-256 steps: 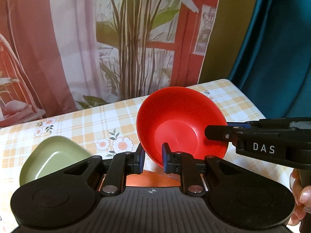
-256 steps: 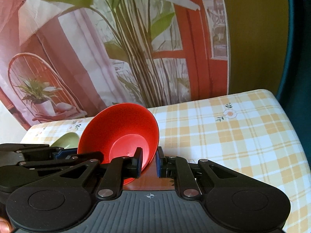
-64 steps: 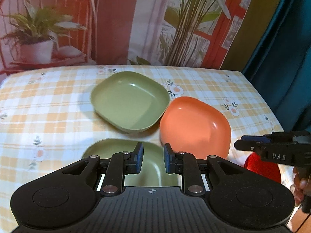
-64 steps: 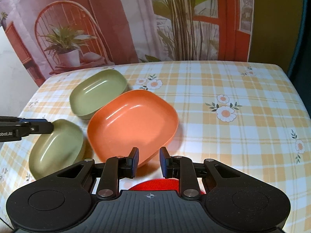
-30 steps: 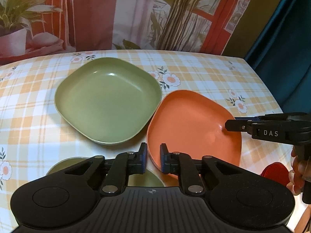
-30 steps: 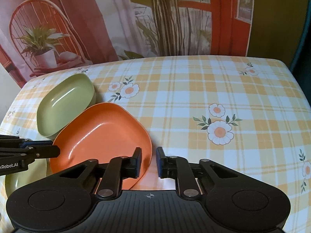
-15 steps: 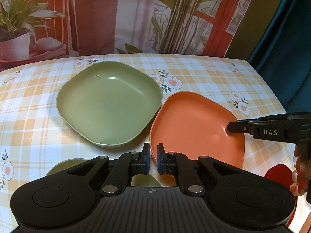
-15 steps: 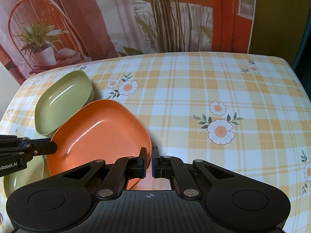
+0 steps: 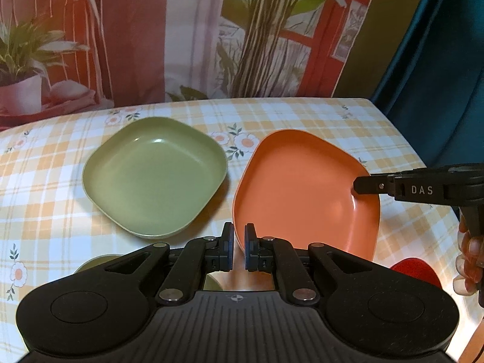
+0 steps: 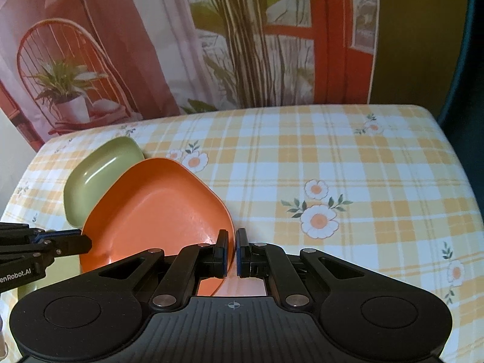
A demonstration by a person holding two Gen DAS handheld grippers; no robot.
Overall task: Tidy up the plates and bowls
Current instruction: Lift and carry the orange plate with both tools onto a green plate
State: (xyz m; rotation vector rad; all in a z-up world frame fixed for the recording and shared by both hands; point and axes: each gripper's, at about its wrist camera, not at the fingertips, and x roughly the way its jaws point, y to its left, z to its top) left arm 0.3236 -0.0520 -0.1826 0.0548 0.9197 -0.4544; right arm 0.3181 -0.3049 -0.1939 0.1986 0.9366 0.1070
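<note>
Both grippers apparently clamping orange plate (image 9: 305, 187)

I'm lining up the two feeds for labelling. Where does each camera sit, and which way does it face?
Left wrist: on the left gripper, looking down at the green plate; a hand shows at the right edge.
Right wrist: on the right gripper, looking down across the checked tablecloth.
Shared: the orange plate, gripped by both.

orange plate (image 9: 305, 187), green plate (image 9: 154, 175), yellow-checked floral tablecloth (image 10: 332, 163)
</note>
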